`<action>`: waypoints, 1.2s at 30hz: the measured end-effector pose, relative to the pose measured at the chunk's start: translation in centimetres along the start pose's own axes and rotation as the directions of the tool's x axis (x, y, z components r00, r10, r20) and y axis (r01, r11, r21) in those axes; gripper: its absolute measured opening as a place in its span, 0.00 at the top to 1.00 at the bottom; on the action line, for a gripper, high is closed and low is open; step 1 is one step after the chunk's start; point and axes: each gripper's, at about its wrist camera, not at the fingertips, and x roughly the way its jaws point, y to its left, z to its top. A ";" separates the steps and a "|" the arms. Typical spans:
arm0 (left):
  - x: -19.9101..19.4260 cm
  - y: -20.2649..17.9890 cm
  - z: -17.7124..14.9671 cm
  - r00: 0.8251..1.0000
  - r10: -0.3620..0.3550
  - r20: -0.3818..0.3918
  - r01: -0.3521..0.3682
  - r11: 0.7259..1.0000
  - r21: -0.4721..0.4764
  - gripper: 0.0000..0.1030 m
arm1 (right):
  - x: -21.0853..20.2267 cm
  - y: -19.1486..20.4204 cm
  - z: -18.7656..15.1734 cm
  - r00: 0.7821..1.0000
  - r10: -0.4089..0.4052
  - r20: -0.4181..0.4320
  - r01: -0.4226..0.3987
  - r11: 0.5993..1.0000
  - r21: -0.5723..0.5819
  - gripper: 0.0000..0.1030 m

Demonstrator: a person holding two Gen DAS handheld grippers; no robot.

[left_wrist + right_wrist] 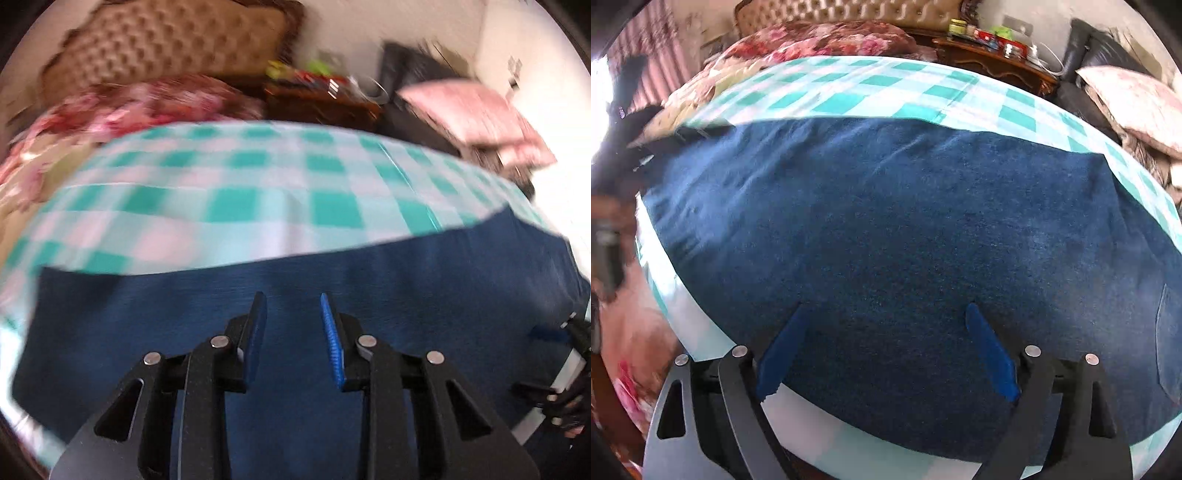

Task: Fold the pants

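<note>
Dark blue denim pants (295,280) lie flat on a teal and white checked sheet (236,177). They fill most of the right wrist view (886,229), with a back pocket (1169,332) at the far right. My left gripper (293,301) hovers over the pants, jaws apart and empty. My right gripper (886,308) is wide open and empty over the pants near the sheet's front edge. The right gripper also shows at the right edge of the left wrist view (569,354). The left wrist view is blurred.
A floral quilt (827,37) and tufted headboard (849,11) are at the back. A wooden nightstand (993,55) with jars stands back right. Pink pillows (1134,99) lie on a dark chair at the right.
</note>
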 end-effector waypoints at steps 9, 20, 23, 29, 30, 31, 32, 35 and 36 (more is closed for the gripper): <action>2.3 5.4 0.5 0.991 0.131 -0.043 -0.136 0.975 -0.176 0.78 | 1.3 1.3 9.3 0.990 0.005 0.139 -0.008 1.000 0.023 0.20; -5.5 2.3 -2.3 0.966 0.236 0.108 -0.201 0.944 -0.262 0.02 | 7.8 0.7 11.7 0.993 -0.093 0.066 0.092 0.995 0.029 0.25; -5.8 -0.2 -3.2 0.963 0.246 0.111 -0.225 0.959 -0.172 0.02 | 8.0 0.4 11.6 0.992 -0.114 0.056 0.111 0.992 0.058 0.14; -4.1 -2.8 -5.8 0.963 0.269 -0.016 -0.267 0.950 -0.161 0.06 | 7.8 0.3 11.3 0.994 -0.104 0.042 0.101 0.993 0.061 0.14; -3.2 -3.0 -6.3 0.955 0.289 -0.059 -0.295 0.945 -0.140 0.15 | 7.6 0.4 11.3 0.994 -0.103 0.036 0.101 0.993 0.062 0.14; -2.8 -3.0 -6.5 0.954 0.290 -0.070 -0.297 0.945 -0.137 0.15 | 7.4 0.4 11.1 0.994 -0.101 0.035 0.098 0.993 0.063 0.14; -3.0 -2.6 -6.7 0.956 0.288 -0.060 -0.294 0.942 -0.162 0.15 | 6.8 0.5 10.8 0.994 -0.097 0.041 0.094 0.993 0.064 0.14; -3.1 -1.7 -7.0 0.956 0.289 -0.053 -0.294 0.938 -0.184 0.15 | 5.0 1.1 9.6 0.993 -0.097 0.062 0.093 0.994 0.062 0.14; -3.1 -1.5 -7.2 0.958 0.285 -0.044 -0.288 0.940 -0.183 0.14 | 4.6 1.2 9.3 0.993 -0.100 0.066 0.096 0.993 0.062 0.14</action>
